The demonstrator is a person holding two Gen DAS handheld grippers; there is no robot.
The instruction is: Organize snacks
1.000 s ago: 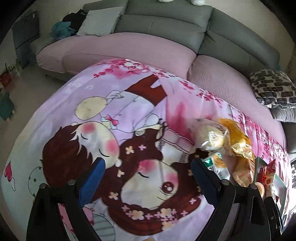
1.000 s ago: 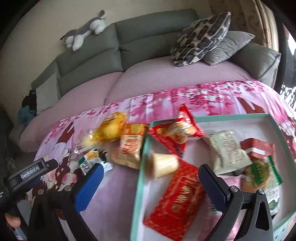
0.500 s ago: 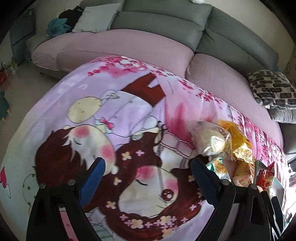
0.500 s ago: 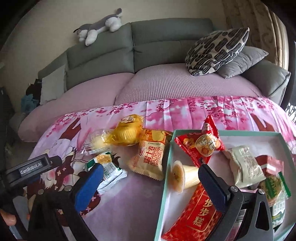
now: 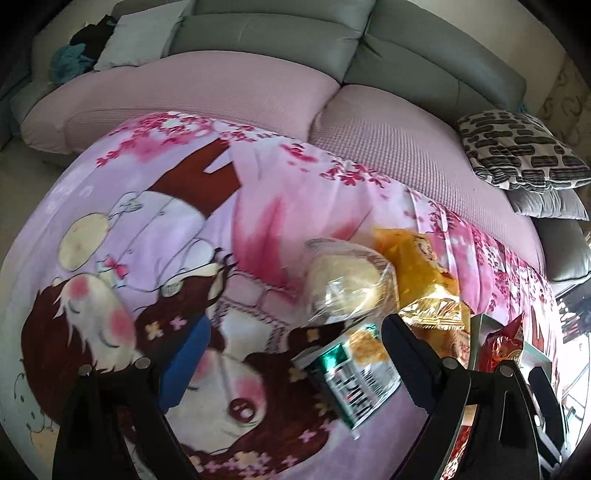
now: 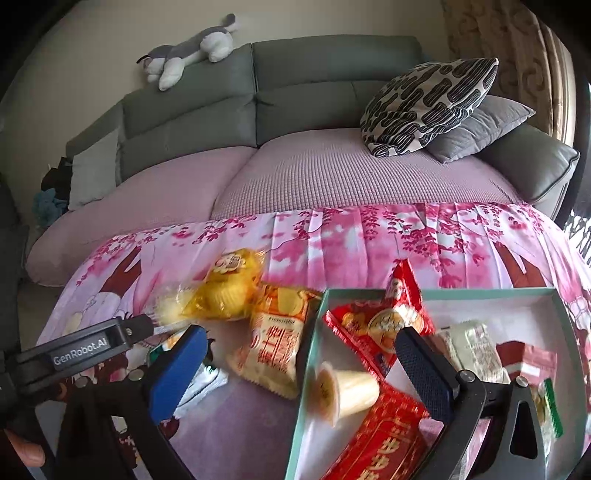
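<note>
LEFT WRIST VIEW
Left gripper (image 5: pixel 293 363): jaws stand wide apart, nothing held; it points steeply down over the cloth.
Surface: cartoon-printed pink blanket (image 5: pixel 147 221) spread in front of a grey sofa (image 5: pixel 277 33) with a mauve seat cover.
Green-and-white packet (image 5: pixel 351 380): lies flat on the blanket between the fingers, close against the right finger; the pads do not press on it.
Clear-wrapped bun (image 5: pixel 347 284): on the blanket just beyond the packet, touching the yellow cake bag (image 5: pixel 413 258) to its right.
Gold biscuit pack (image 5: pixel 436 314): right of the bun, partly behind the right finger.
Red snack bag (image 5: pixel 502 350): at the right edge, on the rim of the teal box (image 5: pixel 480 328); mostly hidden.
Patterned cushion (image 5: pixel 521 151): on the sofa, stacked on a grey one.

RIGHT WRIST VIEW
Right gripper (image 6: pixel 301 367): jaws wide apart, empty, hovering astride the left wall of the teal box (image 6: pixel 306 354).
Left gripper (image 6: pixel 122 332): enters from the left edge, near the green-and-white packet (image 6: pixel 199 380).
Outside the box, on the blanket (image 6: pixel 369 236): clear-wrapped bun (image 6: pixel 170 306), yellow cake bag (image 6: pixel 229 288) and orange-printed biscuit pack (image 6: pixel 277 343), clustered and touching.
Inside the box: red snack bag (image 6: pixel 388 321) leaning on the far left corner; jelly cup (image 6: pixel 343 391) on its side by the left wall; red gold-lettered packet (image 6: pixel 384 439) near the front; pale packet (image 6: pixel 472 347) and other wrappers to the right, partly hidden.
Plush toy (image 6: pixel 192 48): lying on the sofa back.
</note>
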